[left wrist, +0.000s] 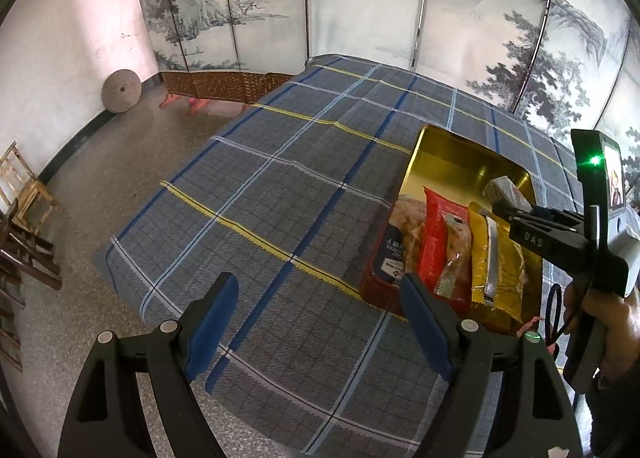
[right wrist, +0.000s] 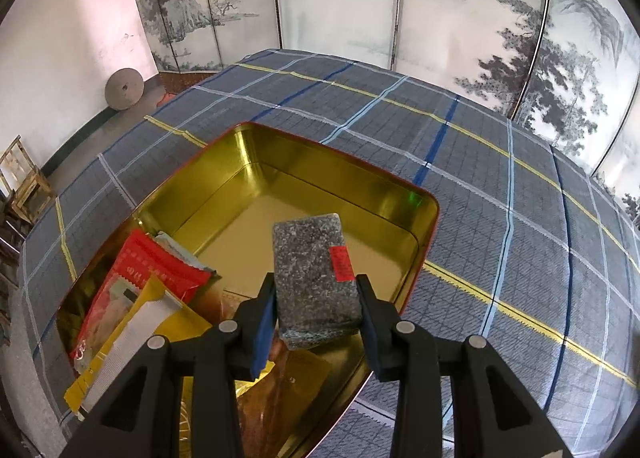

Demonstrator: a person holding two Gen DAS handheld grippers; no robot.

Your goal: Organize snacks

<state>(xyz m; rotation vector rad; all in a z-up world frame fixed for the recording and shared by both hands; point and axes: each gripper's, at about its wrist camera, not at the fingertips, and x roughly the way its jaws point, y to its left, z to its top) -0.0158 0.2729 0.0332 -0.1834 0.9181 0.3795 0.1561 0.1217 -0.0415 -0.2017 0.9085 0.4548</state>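
The right gripper (right wrist: 316, 322) has its jaws pinching a speckled grey block (right wrist: 314, 278) with a small red label, its print too small to read, held above the gold-lined tin (right wrist: 404, 201) on the plaid-covered tabletop (right wrist: 500, 185). A red packet (right wrist: 160, 270) and a yellow packet (right wrist: 132, 322) lie in the tin's near end. The other gripper's body reads "DAS". The left gripper (left wrist: 320, 322) hovers beside the tin, jaws spread, holding nothing.
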